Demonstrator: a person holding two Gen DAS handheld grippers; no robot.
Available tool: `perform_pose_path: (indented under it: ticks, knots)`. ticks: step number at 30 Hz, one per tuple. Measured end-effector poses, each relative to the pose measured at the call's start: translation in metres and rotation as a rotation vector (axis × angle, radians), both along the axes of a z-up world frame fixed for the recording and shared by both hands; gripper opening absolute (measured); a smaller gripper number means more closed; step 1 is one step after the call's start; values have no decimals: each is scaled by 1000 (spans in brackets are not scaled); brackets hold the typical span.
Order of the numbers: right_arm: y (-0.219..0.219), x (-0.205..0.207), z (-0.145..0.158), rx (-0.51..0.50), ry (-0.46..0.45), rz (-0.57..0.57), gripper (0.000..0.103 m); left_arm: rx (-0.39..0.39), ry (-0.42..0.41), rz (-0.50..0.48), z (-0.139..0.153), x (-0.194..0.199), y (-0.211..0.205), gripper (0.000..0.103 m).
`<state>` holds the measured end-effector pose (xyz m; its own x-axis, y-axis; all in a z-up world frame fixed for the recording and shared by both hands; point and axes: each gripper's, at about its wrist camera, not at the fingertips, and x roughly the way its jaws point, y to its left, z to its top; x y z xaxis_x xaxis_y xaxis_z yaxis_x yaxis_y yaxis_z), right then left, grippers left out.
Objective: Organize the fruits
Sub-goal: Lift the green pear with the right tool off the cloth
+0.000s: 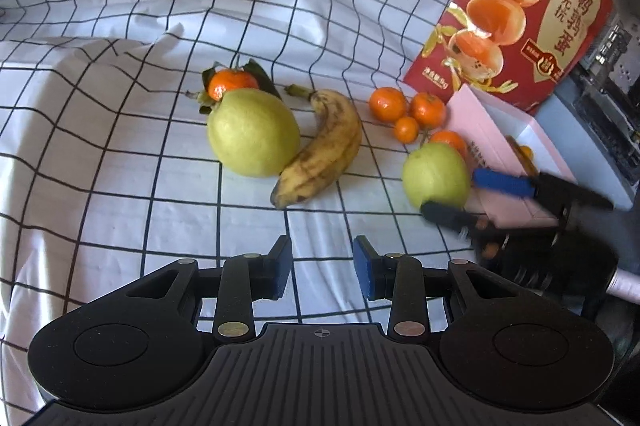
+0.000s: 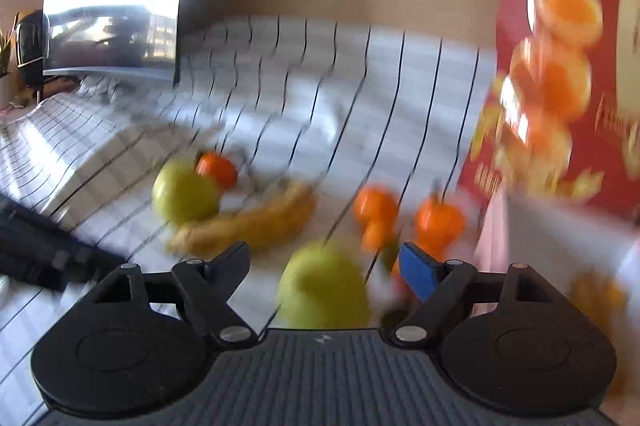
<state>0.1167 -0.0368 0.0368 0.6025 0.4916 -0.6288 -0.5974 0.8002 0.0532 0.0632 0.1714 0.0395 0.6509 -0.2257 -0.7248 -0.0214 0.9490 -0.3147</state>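
- Straddling the small green apple (image 2: 324,290) with my right gripper (image 2: 326,266), I have the jaws spread wide, one finger on each side of it — this view is blurred, so I cannot tell whether either pad touches the skin.
- From my left wrist view the same apple (image 1: 436,174) sits on the checked cloth (image 1: 120,146) between the right gripper's (image 1: 460,194) two fingers, just beside the pink tray (image 1: 492,130).
- My left gripper (image 1: 322,268) hangs partly open over bare cloth, with nothing between its blue pads (image 1: 366,272).
- A larger green fruit, pear-like (image 1: 254,132), lies touching the spotted banana (image 1: 320,150); a leafy tangerine (image 1: 232,84) sits right behind it.
- Three small tangerines (image 1: 404,112) cluster near the tray's corner, and a fourth (image 1: 450,140) is tucked behind the apple.
- A red carton (image 1: 516,10) printed with egg halves stands behind the tray — something orange lies inside the tray, too hidden to name.
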Motion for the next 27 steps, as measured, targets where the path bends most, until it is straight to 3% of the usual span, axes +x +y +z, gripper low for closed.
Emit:
perform_pose_path:
  ticks: [7,11,15,23,27]
  knots:
    - [21,-7,-26,-114,-71,-75,82,11,15,-22,-1,1,-3,38]
    - [23,6,-31,-121,-69,-103,80,13,13,-33,0,2,-6,38]
    - [23,16,-35,-115,-70,-137,63,13,16,-23,-1,-1,-5,38]
    - [15,3,-19,-107,15,-71,62,18,5,-32,5,-1,-12,38]
    - [-1,-28,-1,-192,-16,34,62,10,-16,-80,12,-1,-33,38]
